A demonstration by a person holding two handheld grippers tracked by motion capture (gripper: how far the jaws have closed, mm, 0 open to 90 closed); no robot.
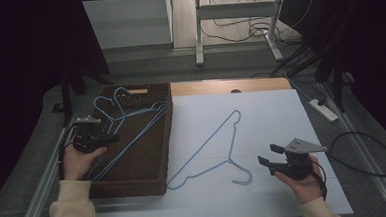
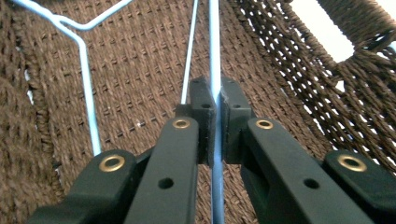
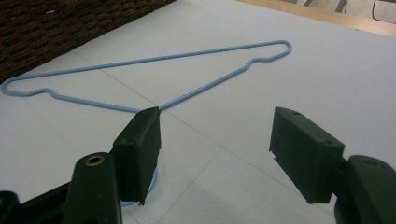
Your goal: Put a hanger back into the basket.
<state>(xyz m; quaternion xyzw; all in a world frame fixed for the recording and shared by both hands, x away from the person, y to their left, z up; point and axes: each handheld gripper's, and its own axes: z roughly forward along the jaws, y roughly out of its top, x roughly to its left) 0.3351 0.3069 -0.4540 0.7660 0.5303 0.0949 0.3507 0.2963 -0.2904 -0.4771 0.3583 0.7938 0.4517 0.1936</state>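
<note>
Over basket (image 1: 147,141), L tool (image 1: 113,138) grips hanger wire (image 2: 215,56); R tool (image 1: 267,154) wide nr table hanger (image 1: 218,147)

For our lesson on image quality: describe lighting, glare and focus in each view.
High view: dark, dim edges, white table cover brightest. Left gripper view: basket weave sharp, opening at top right blown out white. Right gripper view: even light, soft shadows, blue hanger sharp, near jaws slightly soft.

The basket (image 1: 148,156) is dark brown with a woven pattern; the hangers in it (image 1: 131,119) are light blue, as is the hanger on the table (image 1: 210,147); the table sheet (image 1: 271,119) is white; both grippers' jaws are black.
</note>
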